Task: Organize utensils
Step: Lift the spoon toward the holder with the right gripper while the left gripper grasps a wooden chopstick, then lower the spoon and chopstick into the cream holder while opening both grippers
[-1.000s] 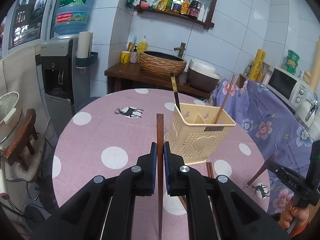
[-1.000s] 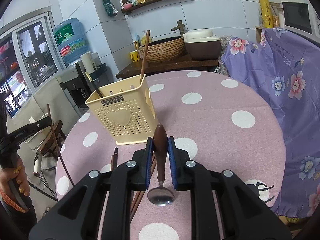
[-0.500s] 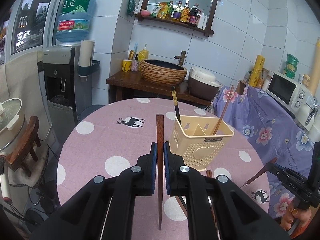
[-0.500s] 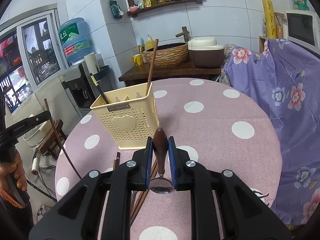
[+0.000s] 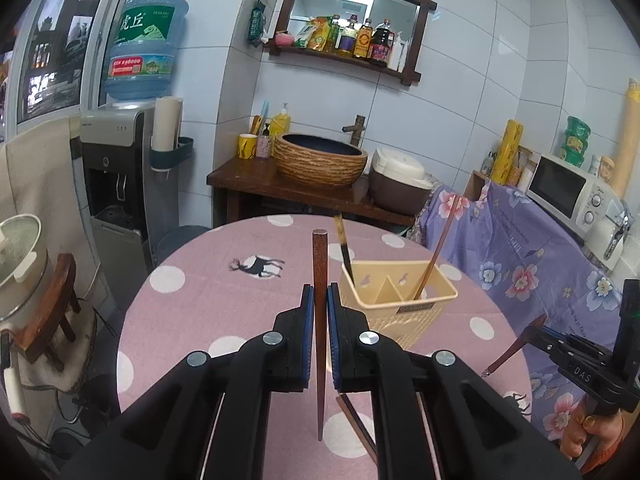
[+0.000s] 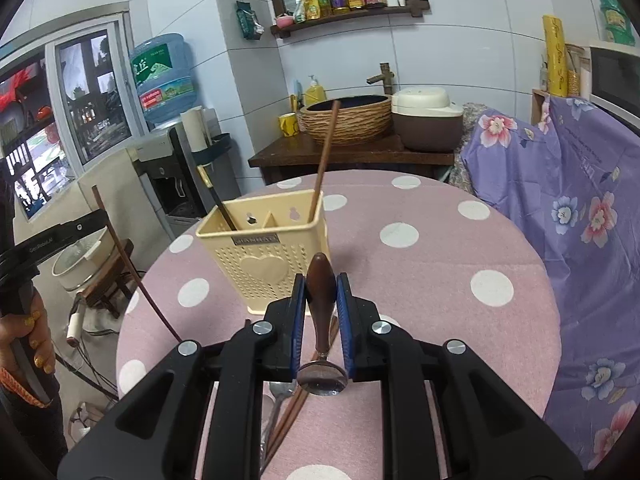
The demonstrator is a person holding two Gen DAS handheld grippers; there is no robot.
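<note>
A cream plastic utensil caddy stands on the pink polka-dot round table. It holds a black-handled utensil in its left compartment and a brown chopstick in its right. My left gripper is shut on a dark wooden chopstick, held upright above the table, left of the caddy. My right gripper is shut on a wooden-handled spoon, bowl down, in front of the caddy. Loose chopsticks and a metal spoon lie on the table below it.
A purple floral cloth covers furniture right of the table, with a microwave on it. Behind the table stand a wooden counter with a woven basin and a rice cooker. A water dispenser and a stool with a pot are at left.
Both grippers have risen and drawn back from the table with their utensils still clamped. The caddy now looks smaller and lower in both views.
</note>
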